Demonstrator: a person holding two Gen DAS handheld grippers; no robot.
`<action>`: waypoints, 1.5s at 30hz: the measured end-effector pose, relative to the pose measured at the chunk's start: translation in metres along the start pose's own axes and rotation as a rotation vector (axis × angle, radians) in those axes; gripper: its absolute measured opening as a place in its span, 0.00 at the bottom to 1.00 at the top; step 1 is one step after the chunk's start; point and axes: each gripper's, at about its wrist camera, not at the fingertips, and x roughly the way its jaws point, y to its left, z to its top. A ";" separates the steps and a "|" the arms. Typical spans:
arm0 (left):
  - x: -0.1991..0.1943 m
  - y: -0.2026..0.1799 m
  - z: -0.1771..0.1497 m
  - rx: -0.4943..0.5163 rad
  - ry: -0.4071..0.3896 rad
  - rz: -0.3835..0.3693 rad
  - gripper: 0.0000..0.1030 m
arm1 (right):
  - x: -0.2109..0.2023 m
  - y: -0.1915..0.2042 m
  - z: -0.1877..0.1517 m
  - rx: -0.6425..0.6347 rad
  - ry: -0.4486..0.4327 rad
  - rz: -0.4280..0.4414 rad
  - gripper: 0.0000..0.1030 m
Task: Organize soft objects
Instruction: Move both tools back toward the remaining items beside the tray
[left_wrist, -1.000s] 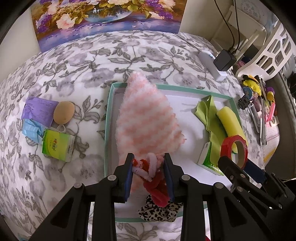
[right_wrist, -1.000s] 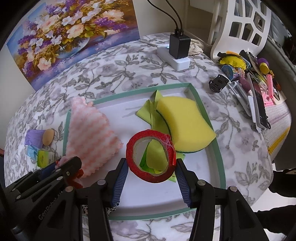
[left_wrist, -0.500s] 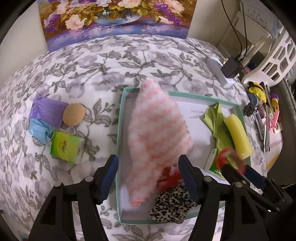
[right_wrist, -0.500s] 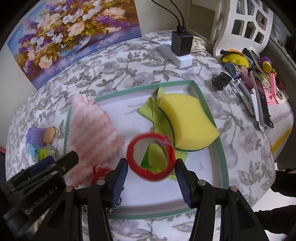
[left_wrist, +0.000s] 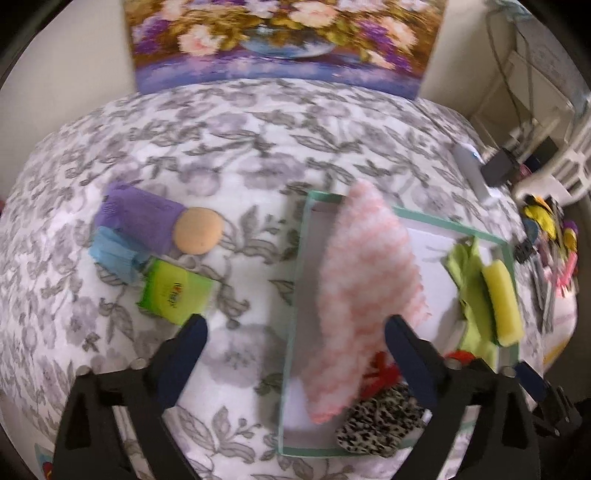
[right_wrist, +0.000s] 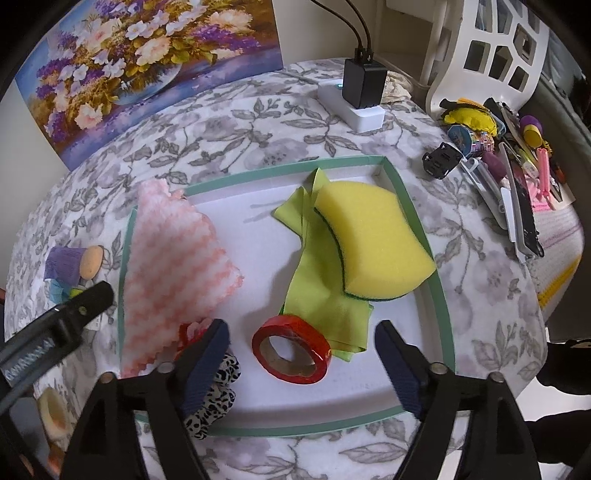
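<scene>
The right gripper (right_wrist: 301, 363) stands spread wide, its jaws having just been opening, and pinches nothing. Between its blue pads, free of both, the red tape roll (right_wrist: 291, 349) lies flat on the white floor of the green-rimmed tray (right_wrist: 441, 299). At 1 o'clock from the roll a yellow sponge (right_wrist: 373, 240) rests on a crumpled green cloth (right_wrist: 321, 288). At 10 o'clock a pink and white fluffy cloth (right_wrist: 173, 269) lies over the tray's left edge. At 8 o'clock, partly behind the left pad, sit a red scrunchie (right_wrist: 190, 332) and a leopard-print scrunchie (right_wrist: 218, 398).

The left gripper (left_wrist: 295, 350) is also spread wide, its jaws having just been opening, with nothing pinched. It hovers over the tray's left rim. Outside the tray, at 10 o'clock from this gripper, a green tissue pack (left_wrist: 173, 291), a round beige sponge (left_wrist: 198, 235), a purple packet (left_wrist: 136, 221) and a blue packet (left_wrist: 112, 254) lie together on the flowered bedspread (left_wrist: 240, 147).

These loose items look light and squashy. The tissue pack probably has slick wrapping, so a firm pinch across its short sides should hold best. The round sponge will likely compress, so gripping across its full width seems safest. The packets look limp and would fold, so taking hold near the middle seems wise.
</scene>
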 end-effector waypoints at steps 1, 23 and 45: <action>0.000 0.003 0.000 -0.012 -0.009 0.016 0.95 | 0.000 0.000 0.000 -0.001 0.000 -0.002 0.85; -0.004 0.051 0.008 -0.099 -0.062 0.030 0.95 | 0.002 0.017 -0.006 -0.058 -0.018 -0.030 1.00; -0.009 0.077 0.015 -0.130 -0.092 0.094 0.95 | 0.006 0.046 -0.011 -0.110 -0.039 -0.041 1.00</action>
